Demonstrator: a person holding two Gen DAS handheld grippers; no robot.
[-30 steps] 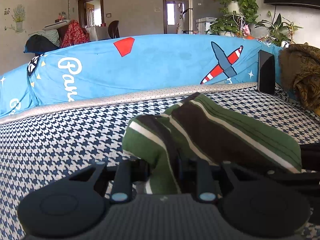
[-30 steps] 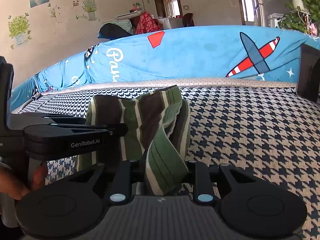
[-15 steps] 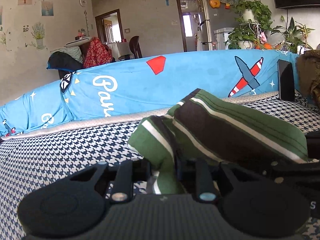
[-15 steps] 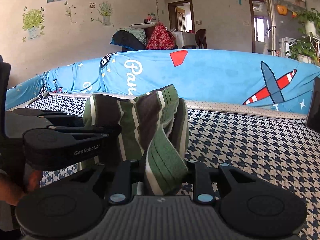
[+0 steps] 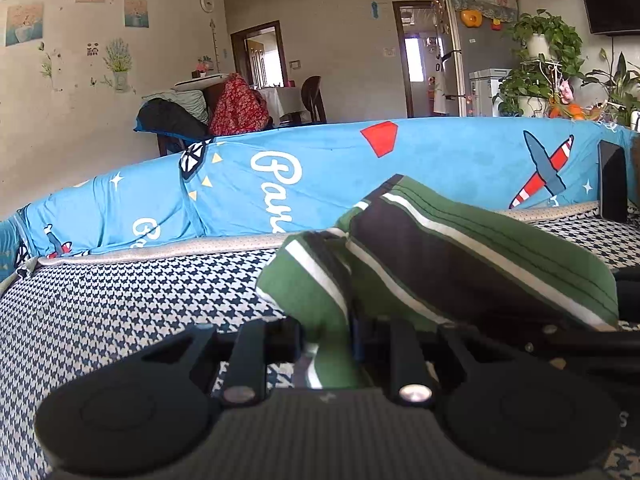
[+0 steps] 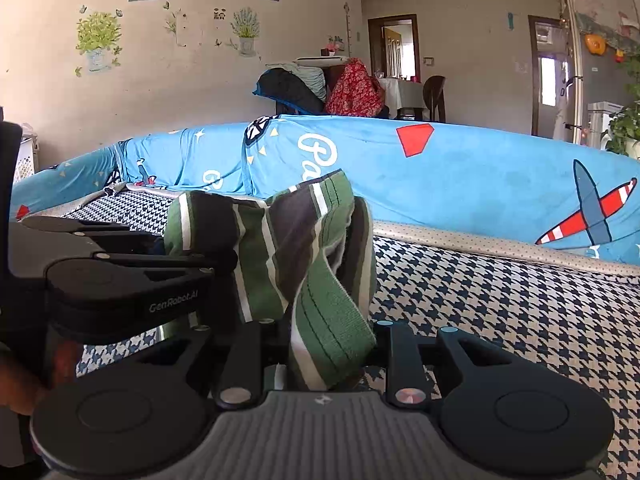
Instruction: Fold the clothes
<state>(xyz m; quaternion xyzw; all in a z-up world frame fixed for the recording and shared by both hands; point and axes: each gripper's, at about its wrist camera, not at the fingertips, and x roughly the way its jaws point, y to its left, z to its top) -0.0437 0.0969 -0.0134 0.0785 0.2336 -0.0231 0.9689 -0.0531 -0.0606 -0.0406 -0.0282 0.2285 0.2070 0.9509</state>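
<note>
A green garment with dark and white stripes (image 5: 460, 256) hangs bunched between both grippers above the houndstooth-covered sofa seat (image 5: 120, 304). My left gripper (image 5: 326, 340) is shut on one corner of it, cloth pinched between the pads. My right gripper (image 6: 326, 344) is shut on another corner of the striped garment (image 6: 288, 248), which drapes over its fingers. The left gripper (image 6: 132, 276) shows at the left of the right wrist view, close beside the cloth. The fingertips of both are hidden by fabric.
A blue printed cover (image 5: 360, 176) drapes the sofa back behind the seat. A dark flat object (image 5: 612, 180) leans at the right end. Clothes are piled on furniture (image 6: 320, 88) beyond the sofa. Potted plants (image 5: 544, 60) stand at the far right. A hand (image 6: 20, 384) holds the left gripper.
Both grippers have lifted and swung across the sofa with the garment still pinched; more of the far wall and room shows above the sofa back.
</note>
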